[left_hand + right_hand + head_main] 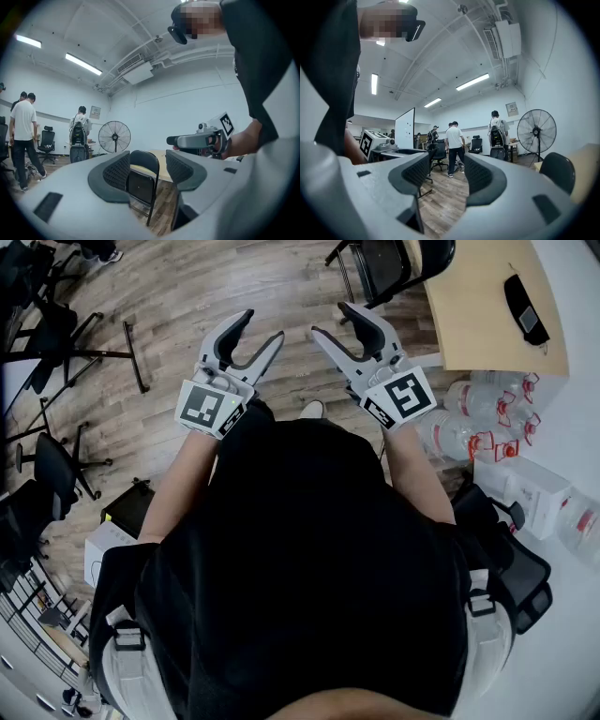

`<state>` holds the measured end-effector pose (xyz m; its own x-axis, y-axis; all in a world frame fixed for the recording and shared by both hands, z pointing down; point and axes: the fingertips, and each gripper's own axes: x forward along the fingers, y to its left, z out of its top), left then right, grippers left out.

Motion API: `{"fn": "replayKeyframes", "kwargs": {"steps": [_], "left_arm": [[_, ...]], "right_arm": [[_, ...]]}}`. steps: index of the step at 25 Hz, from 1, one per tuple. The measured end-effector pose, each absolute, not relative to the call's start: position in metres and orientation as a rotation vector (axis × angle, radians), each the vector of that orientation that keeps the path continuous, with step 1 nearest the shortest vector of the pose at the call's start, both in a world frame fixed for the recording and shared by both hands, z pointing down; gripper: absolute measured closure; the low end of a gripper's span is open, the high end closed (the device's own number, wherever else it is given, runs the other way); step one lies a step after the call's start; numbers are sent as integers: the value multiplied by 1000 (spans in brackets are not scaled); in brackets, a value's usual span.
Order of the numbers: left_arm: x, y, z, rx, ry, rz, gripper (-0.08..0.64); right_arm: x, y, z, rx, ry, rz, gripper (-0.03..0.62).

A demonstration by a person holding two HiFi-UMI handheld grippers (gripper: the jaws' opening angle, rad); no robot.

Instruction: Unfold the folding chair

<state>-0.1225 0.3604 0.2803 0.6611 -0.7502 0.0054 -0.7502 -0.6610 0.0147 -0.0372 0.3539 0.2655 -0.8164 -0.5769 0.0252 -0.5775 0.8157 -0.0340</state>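
Left of centre the left gripper [261, 329], and beside it the right gripper [331, 320], hold their jaws apart on nothing, well short of the black folding chair [380, 263] at upper right against the wooden table [473, 320], where a one-sided pull could probably tip it or catch it on the tabletop.

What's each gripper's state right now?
Left gripper: open, holding nothing.
Right gripper: open, holding nothing.

The black folding chair [139, 185] has a thin glossy tube frame, probably painted metal, and smooth panels. The plank floor [187, 296] is matt grey-brown wood. The left hand-held gripper [262, 326] is matt grey plastic with dimpled black pads [117, 171].
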Motion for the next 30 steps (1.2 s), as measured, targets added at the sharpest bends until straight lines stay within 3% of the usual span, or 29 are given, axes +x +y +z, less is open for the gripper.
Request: {"fn": "replayKeyframes", "kwargs": {"steps": [10,30], "left_arm": [[-109,362,287,2851,-1252,45,334],[-9,339,278,2951,-1034,128,348]], "right_arm": [[-26,356,269,959,-2989,131,373],[84,339,269,1245,-2919,168,373]]}}
